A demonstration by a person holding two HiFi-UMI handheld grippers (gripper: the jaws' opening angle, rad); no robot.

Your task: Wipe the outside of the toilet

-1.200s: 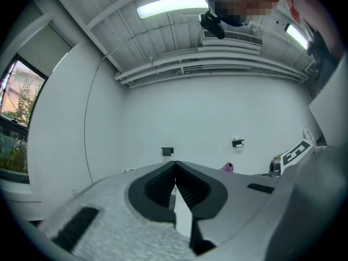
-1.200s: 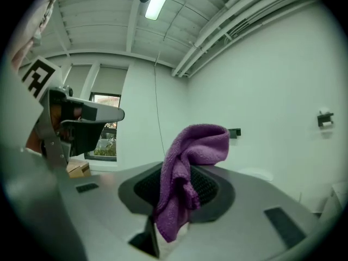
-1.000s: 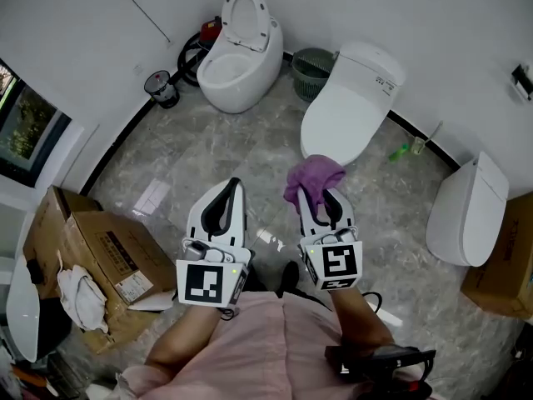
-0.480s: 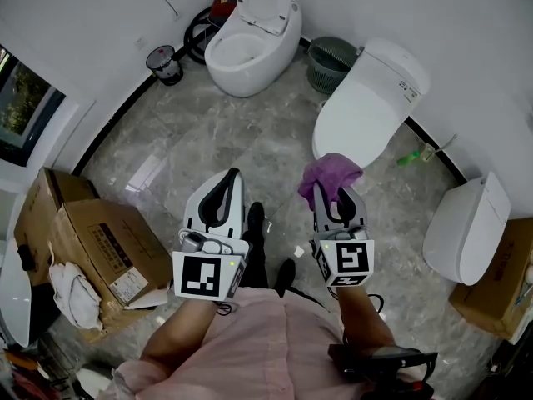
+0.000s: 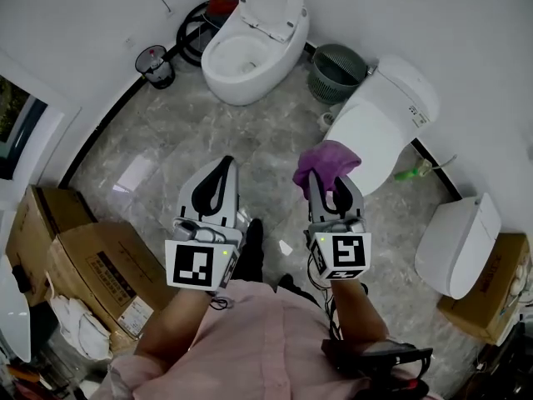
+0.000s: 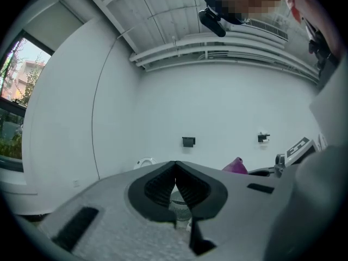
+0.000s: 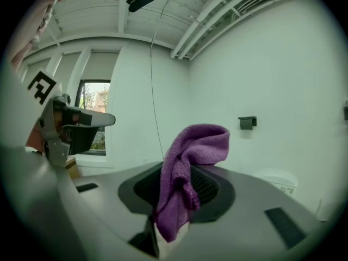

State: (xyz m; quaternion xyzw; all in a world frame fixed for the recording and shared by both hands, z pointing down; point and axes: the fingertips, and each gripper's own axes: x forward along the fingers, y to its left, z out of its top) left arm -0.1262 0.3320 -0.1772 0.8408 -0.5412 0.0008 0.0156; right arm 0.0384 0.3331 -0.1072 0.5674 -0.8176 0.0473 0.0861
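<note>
The right gripper [image 5: 331,180] clamps a cloth [image 5: 327,158] (purple, bunched) near the toilet [image 5: 385,117], while the left gripper [image 5: 223,167] has its jaws pressed together, empty.

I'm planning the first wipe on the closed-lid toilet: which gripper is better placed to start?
Right. The right gripper is shut on the purple cloth and sits closest to the closed-lid toilet; the left gripper is shut, empty and farther off.

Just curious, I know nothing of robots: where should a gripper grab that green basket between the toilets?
Likely the rim of the basket, from above. It stands upright with its mouth open, so one jaw could slip inside the thin wall and one outside. The near side, away from the room wall, looks freest.
</note>
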